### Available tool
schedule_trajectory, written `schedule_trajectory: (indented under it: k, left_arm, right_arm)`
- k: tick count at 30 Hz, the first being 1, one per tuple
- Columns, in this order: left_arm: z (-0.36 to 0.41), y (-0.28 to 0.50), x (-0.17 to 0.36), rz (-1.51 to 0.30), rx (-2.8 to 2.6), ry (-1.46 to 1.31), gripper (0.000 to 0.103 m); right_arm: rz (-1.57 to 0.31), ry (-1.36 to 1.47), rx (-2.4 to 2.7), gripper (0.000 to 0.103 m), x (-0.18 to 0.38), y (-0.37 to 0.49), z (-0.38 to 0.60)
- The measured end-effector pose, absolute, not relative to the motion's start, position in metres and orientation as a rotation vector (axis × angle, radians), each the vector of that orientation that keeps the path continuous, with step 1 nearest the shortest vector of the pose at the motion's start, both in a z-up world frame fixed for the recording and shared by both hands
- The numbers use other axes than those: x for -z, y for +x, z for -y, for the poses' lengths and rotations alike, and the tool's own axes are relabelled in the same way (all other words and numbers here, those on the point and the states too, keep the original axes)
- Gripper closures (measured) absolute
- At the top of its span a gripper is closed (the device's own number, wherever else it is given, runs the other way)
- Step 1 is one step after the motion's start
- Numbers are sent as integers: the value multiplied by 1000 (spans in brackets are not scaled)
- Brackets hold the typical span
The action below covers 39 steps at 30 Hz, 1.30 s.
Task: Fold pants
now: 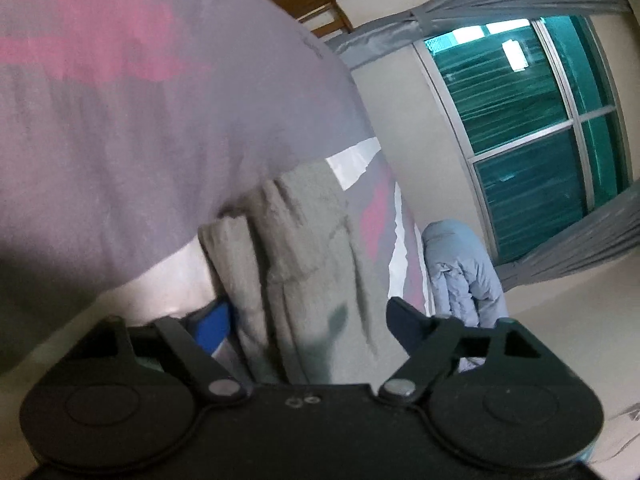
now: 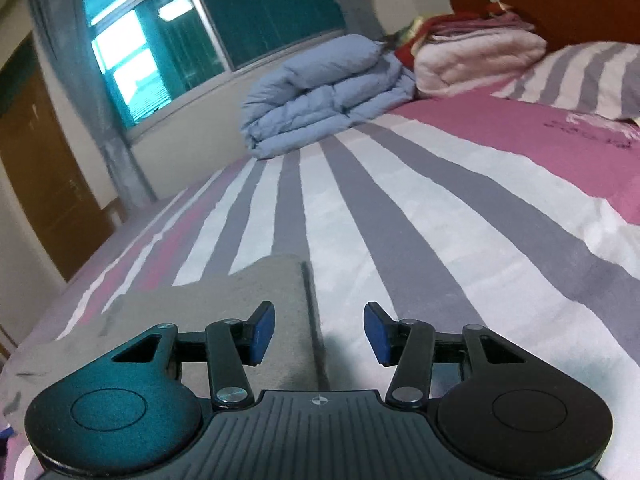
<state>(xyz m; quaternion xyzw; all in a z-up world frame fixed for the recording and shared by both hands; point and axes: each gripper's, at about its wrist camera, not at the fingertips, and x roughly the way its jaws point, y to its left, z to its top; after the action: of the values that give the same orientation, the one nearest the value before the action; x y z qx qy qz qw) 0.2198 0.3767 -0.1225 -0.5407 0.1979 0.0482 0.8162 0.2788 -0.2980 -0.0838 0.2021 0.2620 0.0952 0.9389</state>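
Note:
The grey-green pants (image 1: 304,264) hang bunched between the fingers of my left gripper (image 1: 308,320), which is tilted sideways; the jaws stand wide apart with cloth filling the gap, and I cannot tell whether they press on it. In the right wrist view the pants (image 2: 224,312) lie flat on the striped bed, their straight edge running under my right gripper (image 2: 319,332). That gripper is open and empty, low over the edge of the pants, its left blue pad (image 2: 262,332) above the cloth and the right pad (image 2: 378,334) above the bedsheet.
The bed has a grey, white and pink striped cover (image 2: 440,208). A folded blue duvet (image 2: 320,92) and a stack of pink and white blankets (image 2: 476,56) lie at the far end by the window (image 2: 208,28). A striped pillow (image 2: 580,76) lies at right.

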Motion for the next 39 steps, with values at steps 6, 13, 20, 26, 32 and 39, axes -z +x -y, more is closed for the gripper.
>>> schedule_trajectory:
  k: [6, 13, 20, 26, 32, 39]
  left_arm:
    - [-391, 239, 143, -404, -84, -1126, 61]
    - [-375, 221, 135, -346, -108, -1062, 79]
    - [-333, 214, 79, -255, -136, -912, 80]
    - [-270, 230, 5, -236, -117, -622, 80]
    - [-181, 252, -17, -251, 5, -434, 81]
    - [-65, 283, -9, -291, 149, -273, 81]
  right_arm:
    - [-550, 387, -189, 53, 86, 285, 294]
    - [-565, 398, -178, 53, 92, 292, 298]
    - [-548, 505, -131, 53, 89, 287, 326]
    - [-501, 465, -164, 53, 68, 280, 339]
    - [-488, 525, -115, 53, 64, 272, 370]
    - [-493, 554, -108, 53, 63, 265, 408]
